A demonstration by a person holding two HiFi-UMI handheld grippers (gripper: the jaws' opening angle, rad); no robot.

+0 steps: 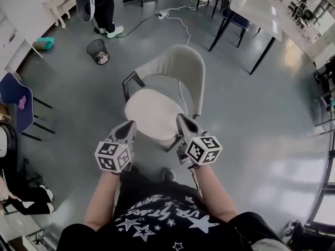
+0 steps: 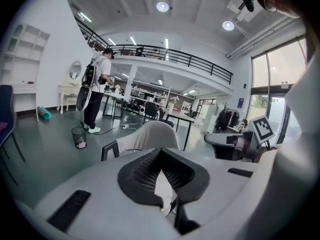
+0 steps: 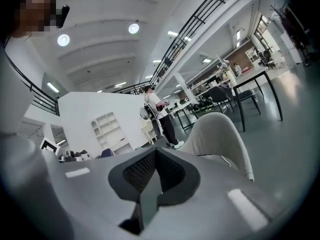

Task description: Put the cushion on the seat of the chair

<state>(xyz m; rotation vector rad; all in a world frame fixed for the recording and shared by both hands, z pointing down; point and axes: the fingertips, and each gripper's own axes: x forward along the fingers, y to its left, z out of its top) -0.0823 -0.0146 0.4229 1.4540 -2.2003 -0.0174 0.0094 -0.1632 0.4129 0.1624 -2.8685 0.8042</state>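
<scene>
A beige shell chair (image 1: 178, 67) stands straight ahead of me. The round white cushion (image 1: 154, 109) lies flat on its seat. My left gripper (image 1: 130, 125) has its tip at the cushion's left front edge. It is shut, with a sliver of white fabric (image 2: 162, 191) pinched between the dark ribbed pads. My right gripper (image 1: 180, 119) meets the cushion's right front edge and is shut too, with a thin grey strip (image 3: 150, 194) between its pads. In both gripper views the chair back (image 2: 150, 134) (image 3: 220, 134) rises just beyond the jaws, which hide most of the seat.
A wire waste bin (image 1: 98, 51) stands on the floor at the left, behind the chair. A person (image 1: 102, 4) stands beyond it. A white table (image 1: 256, 12) with dark chairs is at the back right, and a cable (image 1: 178, 22) runs across the floor. A blue chair (image 1: 15, 101) is at far left.
</scene>
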